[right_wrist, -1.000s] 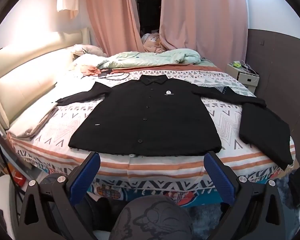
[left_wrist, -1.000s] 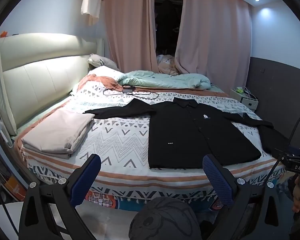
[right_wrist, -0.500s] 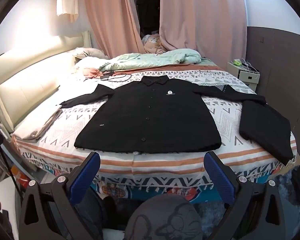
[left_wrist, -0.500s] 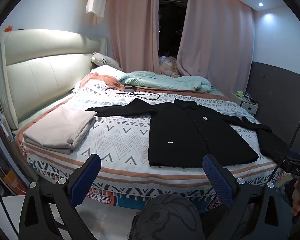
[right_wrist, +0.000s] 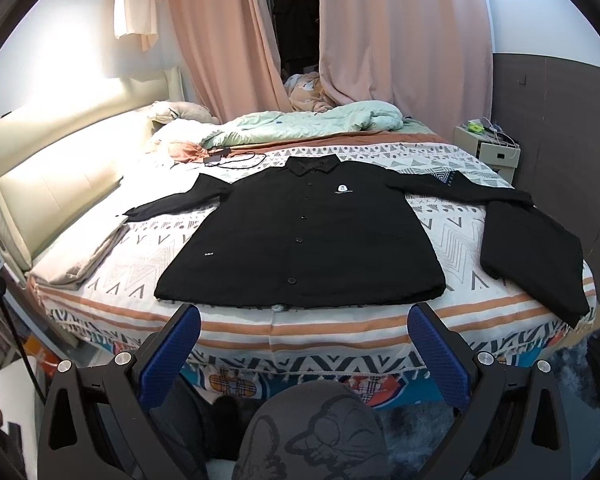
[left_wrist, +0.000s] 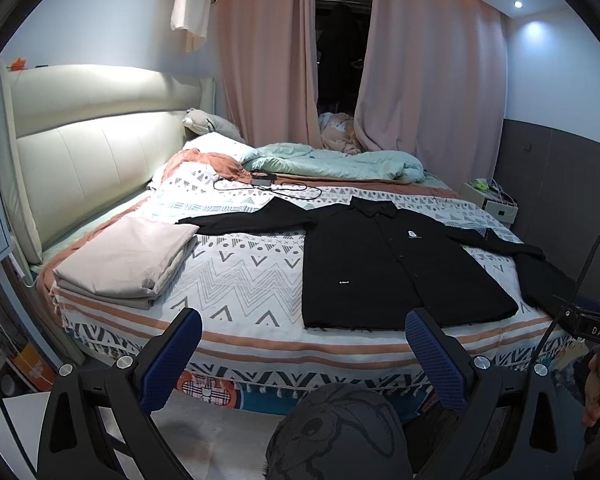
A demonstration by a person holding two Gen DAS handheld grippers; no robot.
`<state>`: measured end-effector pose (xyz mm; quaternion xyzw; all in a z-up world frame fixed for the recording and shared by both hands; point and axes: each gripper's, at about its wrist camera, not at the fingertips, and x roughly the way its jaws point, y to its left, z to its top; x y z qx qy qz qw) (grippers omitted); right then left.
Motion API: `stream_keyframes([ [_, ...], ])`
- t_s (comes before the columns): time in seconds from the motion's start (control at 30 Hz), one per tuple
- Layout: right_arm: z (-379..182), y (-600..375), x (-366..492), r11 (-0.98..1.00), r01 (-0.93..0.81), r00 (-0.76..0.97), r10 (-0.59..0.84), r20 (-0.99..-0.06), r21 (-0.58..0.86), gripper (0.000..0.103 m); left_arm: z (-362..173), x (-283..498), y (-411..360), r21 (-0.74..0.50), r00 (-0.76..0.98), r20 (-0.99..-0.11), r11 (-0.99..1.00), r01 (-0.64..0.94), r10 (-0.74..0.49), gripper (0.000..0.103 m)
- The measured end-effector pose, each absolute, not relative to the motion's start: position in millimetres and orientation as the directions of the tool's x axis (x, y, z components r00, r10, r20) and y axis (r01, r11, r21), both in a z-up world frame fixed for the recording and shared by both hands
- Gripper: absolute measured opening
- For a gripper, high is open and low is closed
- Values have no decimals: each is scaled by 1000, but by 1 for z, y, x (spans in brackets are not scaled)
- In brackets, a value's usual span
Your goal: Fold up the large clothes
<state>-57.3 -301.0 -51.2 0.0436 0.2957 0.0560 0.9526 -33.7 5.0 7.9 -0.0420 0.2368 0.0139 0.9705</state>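
Observation:
A large black button-up shirt (right_wrist: 300,244) lies flat and face up on the patterned bedspread (right_wrist: 452,232), collar away from me, both sleeves spread out sideways. In the left wrist view the same black shirt (left_wrist: 384,272) sits right of centre. My left gripper (left_wrist: 302,356) is open, held off the bed's near edge with nothing between its blue pads. My right gripper (right_wrist: 304,352) is open too, in front of the shirt's hem and apart from it.
A folded black garment (right_wrist: 536,252) lies at the bed's right edge. A folded beige sheet (left_wrist: 124,260) lies at the left. A mint duvet (left_wrist: 340,160), a black cable (left_wrist: 260,188), a padded headboard (left_wrist: 84,160) and a nightstand (right_wrist: 488,148) are farther back.
Both grippers have drawn back and risen a little, so the bed looks slightly farther away. The shirt has not moved and both grippers stay open.

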Motion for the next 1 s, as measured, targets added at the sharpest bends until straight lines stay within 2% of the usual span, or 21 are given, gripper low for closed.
stream_keyframes([
  [1.0,-41,-309,-70,987,-60,812,135,-567,149,103,19,-48,6,-96,891,-454,994,-44,-5,102],
])
